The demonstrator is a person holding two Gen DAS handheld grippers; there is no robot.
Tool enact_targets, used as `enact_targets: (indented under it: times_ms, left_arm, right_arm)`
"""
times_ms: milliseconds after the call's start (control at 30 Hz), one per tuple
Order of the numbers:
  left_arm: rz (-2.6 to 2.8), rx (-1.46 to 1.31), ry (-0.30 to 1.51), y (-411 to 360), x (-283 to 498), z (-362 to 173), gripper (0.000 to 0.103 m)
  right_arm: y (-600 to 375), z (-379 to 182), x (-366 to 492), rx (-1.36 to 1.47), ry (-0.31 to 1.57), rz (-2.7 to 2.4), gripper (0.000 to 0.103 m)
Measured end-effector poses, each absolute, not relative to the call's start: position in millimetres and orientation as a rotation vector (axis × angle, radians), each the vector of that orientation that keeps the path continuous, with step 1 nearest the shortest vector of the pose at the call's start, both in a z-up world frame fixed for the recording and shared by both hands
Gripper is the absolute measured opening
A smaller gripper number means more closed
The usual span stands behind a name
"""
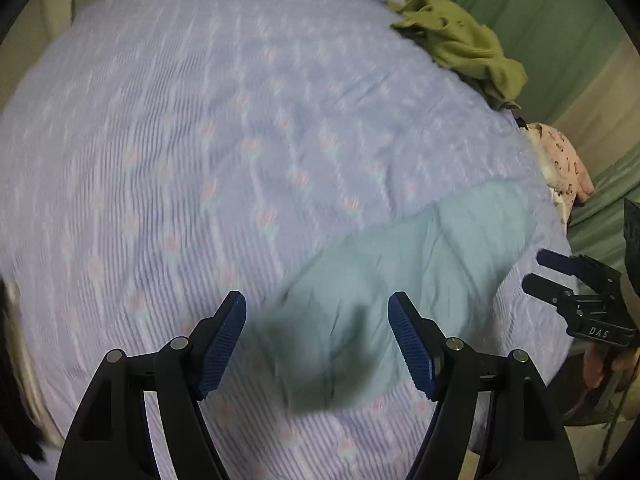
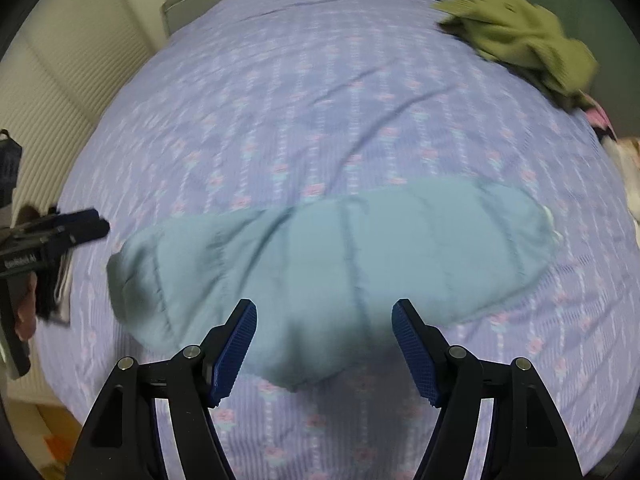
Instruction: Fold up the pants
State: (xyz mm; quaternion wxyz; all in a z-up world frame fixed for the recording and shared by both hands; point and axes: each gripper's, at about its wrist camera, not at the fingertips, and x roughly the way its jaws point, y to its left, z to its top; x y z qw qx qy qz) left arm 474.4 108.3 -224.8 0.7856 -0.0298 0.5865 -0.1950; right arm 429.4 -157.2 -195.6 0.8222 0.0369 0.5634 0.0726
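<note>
Lavender cotton, striped and dotted with small pink flowers, fills both views: a wide bedspread (image 2: 320, 92) stretched over the bed, blurred in places. On it, toward the near edge, lie the pale teal pants (image 2: 332, 264), folded into one long band that runs crosswise in the right wrist view, one rounded end at the left and the other tapering off to the right. From the left wrist view the same pale teal pants (image 1: 400, 280) slant away up to the right, and a dark shadow sits on their near end.

Far beyond the pants, at the bedspread's far right edge, sits a crumpled olive-green garment (image 2: 520, 36), well apart from them. Over the bedspread's right edge, nearer than the green one, a pink patterned cloth (image 1: 564, 164) pokes out.

Now the tools. The left gripper (image 1: 318, 344) hangs above the near end of the pants, its blue ribbed pads spread wide with nothing between them. The right gripper (image 2: 324, 352) hovers over the near edge of the pants' middle, its pads likewise wide apart and holding nothing. Each gripper also shows at the side of the other's view, out past an end of the pants.
</note>
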Motion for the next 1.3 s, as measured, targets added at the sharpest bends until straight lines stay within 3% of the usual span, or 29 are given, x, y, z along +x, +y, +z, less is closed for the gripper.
enact_targets:
  times_ms: [267,300,333,367,467,567,800,1000,1100,1167,1300]
  left_arm:
    - [-0.396,-0.31,1.32,125.2,474.1,-270.0,0.069]
    - [-0.396,-0.321,1.336,124.0,475.1,-275.8,0.065]
    - [-0.407,-0.336,1.354,121.3,475.9,-282.9,0.047]
    - [-0.397,-0.338,1.364,122.3,475.5,-287.5,0.037]
    - [-0.399,-0.381,1.37,120.6,466.2,-291.3,0.021]
    - [-0.427,-0.449,1.36,126.8,453.2,-285.4,0.02]
    - [-0.33,-0.424,1.427,137.7,458.5,-302.4,0.02]
    - [-0.235,-0.347,1.423,128.0,470.2,-311.4,0.026]
    - [-0.205,-0.287,1.415,127.2,468.0,-312.0,0.042]
    - [-0.151,-0.212,1.405,129.3,464.8,-305.7,0.07]
    - [-0.136,-0.136,1.342,129.6,450.6,-271.0,0.072]
  right_arm:
    - [-114.4,-210.0,417.7,-0.007,1.256,0.205,0.071]
    - [-113.8,-211.2,415.8,-0.012,1.264,0.196,0.071]
    - [-113.7,-212.1,414.4,-0.014,1.27,0.187,0.071]
    - [-114.3,-212.6,412.7,-0.014,1.274,0.18,0.071]
    - [-117.6,-212.8,408.9,-0.005,1.286,0.154,0.071]
    - [-118.1,-213.5,403.9,0.003,1.293,0.134,0.071]
    - [-112.3,-216.0,394.4,-0.002,1.319,0.124,0.071]
    - [-104.5,-211.9,393.2,-0.023,1.303,0.128,0.071]
    - [-109.0,-209.0,394.8,-0.013,1.291,0.115,0.071]
    - [-112.8,-206.4,395.3,-0.012,1.281,0.105,0.071]
    - [-122.9,-199.5,394.8,0.003,1.257,0.096,0.071]
